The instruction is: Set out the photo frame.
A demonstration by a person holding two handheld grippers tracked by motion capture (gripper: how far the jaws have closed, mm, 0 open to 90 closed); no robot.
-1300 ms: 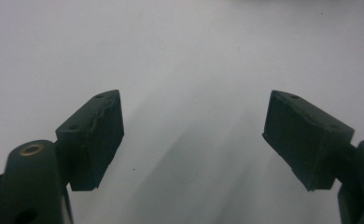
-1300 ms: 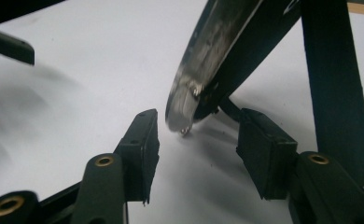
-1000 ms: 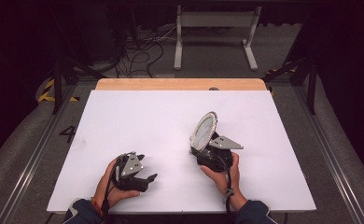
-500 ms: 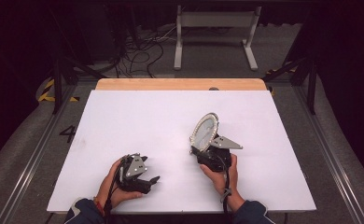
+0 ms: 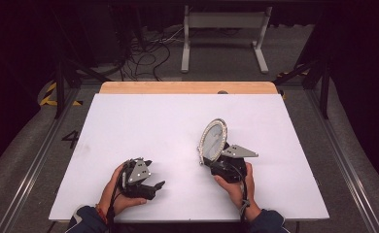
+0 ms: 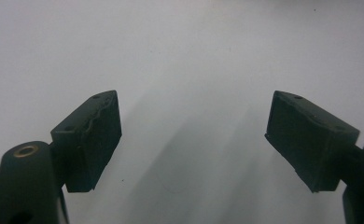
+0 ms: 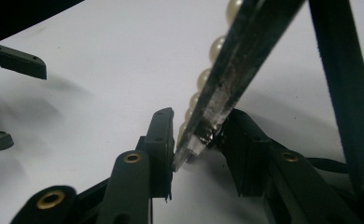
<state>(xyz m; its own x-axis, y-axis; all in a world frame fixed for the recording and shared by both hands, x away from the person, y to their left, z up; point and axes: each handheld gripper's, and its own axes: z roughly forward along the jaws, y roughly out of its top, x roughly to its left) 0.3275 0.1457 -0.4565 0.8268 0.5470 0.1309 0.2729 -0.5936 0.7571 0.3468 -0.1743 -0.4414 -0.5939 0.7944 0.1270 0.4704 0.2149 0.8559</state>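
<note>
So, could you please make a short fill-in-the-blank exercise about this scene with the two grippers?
1. The oval mirror has a rim of ____ beads.
2. The mirror's lower edge sits between the jaws of the ____ gripper.
3. The left gripper has its jaws ____, with nothing between them.
4. The table top is ____ in colour.

Missing words: pearl; right; open; white

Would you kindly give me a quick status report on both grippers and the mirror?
Left hand-held gripper open, empty. Right hand-held gripper closing on pearl-rimmed oval mirror, held upright by its lower edge. Table otherwise unobstructed.
</note>
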